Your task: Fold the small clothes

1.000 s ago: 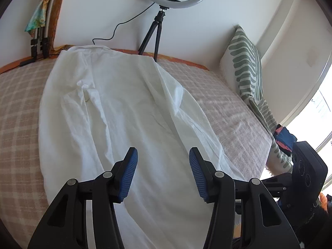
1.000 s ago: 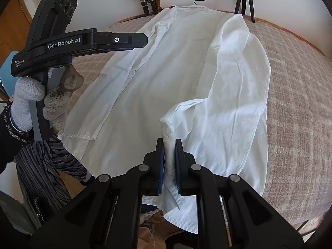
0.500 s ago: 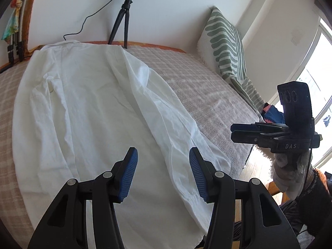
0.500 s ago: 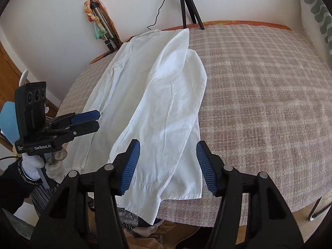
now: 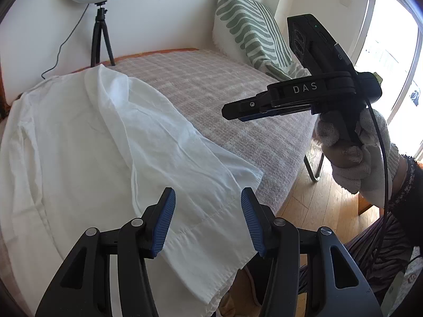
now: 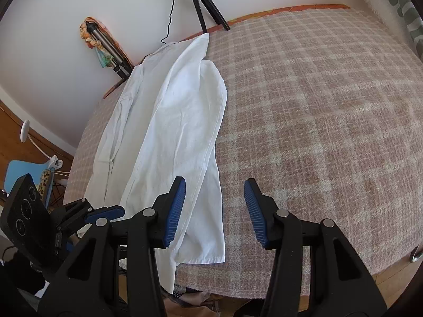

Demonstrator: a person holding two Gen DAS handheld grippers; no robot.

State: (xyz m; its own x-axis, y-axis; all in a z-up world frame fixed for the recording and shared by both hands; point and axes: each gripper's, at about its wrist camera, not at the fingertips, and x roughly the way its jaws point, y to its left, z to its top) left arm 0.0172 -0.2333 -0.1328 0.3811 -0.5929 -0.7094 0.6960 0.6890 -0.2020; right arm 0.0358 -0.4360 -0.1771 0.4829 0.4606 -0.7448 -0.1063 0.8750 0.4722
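A white shirt (image 5: 105, 145) lies lengthwise on the pink plaid bed cover (image 5: 211, 84), one side folded over onto its middle. My left gripper (image 5: 207, 198) hovers open above the shirt's near hem, with only cloth below it. In the right wrist view the shirt (image 6: 179, 121) runs up the left half of the bed cover (image 6: 317, 105). My right gripper (image 6: 215, 185) stands apart over bare cover beside the shirt's right edge, its jaws closing with nothing between them. A gloved hand (image 5: 351, 153) holds the right gripper (image 5: 230, 112) above the bed's right side. The left gripper (image 6: 116, 211) shows at lower left.
A ring light on a black tripod (image 5: 99, 34) stands at the far edge of the bed. A green patterned pillow (image 5: 251, 34) leans at the back right. Wooden floor (image 5: 330, 206) lies past the bed's near corner. A folded stand with colourful cloth (image 6: 105, 50) leans against the wall.
The right gripper let go of the shirt's folded edge, opened wide and moved right over the bare cover. The left gripper slid right along the near hem, staying open.
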